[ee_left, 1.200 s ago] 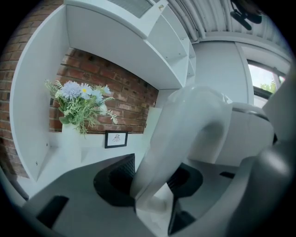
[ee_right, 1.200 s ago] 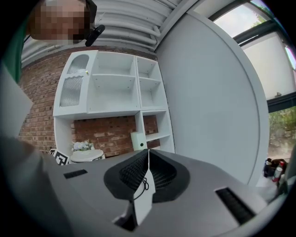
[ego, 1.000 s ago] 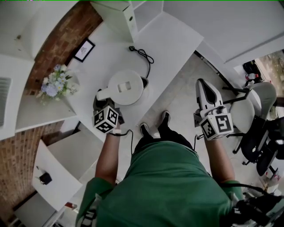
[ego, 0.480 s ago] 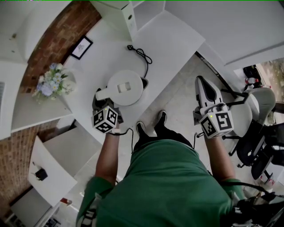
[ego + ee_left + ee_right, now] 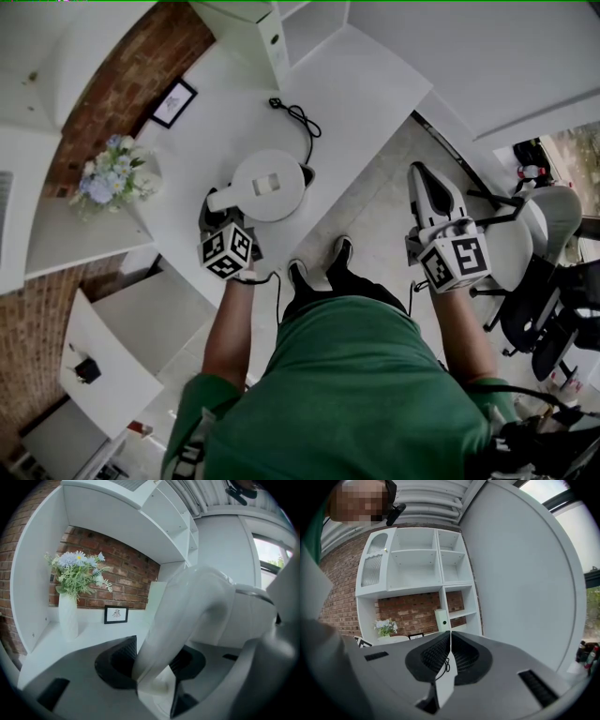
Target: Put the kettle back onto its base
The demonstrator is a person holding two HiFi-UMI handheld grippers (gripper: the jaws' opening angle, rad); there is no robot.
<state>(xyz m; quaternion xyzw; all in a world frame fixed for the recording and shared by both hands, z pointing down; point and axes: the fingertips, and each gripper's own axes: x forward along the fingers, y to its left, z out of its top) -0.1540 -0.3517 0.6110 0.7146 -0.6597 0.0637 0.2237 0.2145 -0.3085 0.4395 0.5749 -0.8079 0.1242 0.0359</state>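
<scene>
A white kettle [image 5: 267, 185] stands on the white counter [image 5: 366, 84], seen from above. Its black base [image 5: 307, 174] peeks out at the kettle's right edge, with a black cord [image 5: 302, 117] running off behind. Whether the kettle sits fully down on the base I cannot tell. My left gripper [image 5: 219, 208] is shut on the kettle's curved handle [image 5: 187, 616], which fills the gap between the black pads [image 5: 117, 660] of that left gripper [image 5: 157, 660]. My right gripper [image 5: 424, 180] hangs over the floor to the right, away from the counter. In its own view the right gripper [image 5: 450, 644] is shut on nothing.
A white vase of flowers [image 5: 112, 178] and a small framed picture [image 5: 176, 103] stand on the counter left of the kettle, against a brick wall. White shelves [image 5: 417, 569] rise behind. An office chair [image 5: 544, 244] stands at the right. The person's feet [image 5: 323, 262] are by the counter's edge.
Nothing has visibly moved apart from a slight shift of the head view. The left gripper keeps its hold on the handle and the right gripper stays shut.
</scene>
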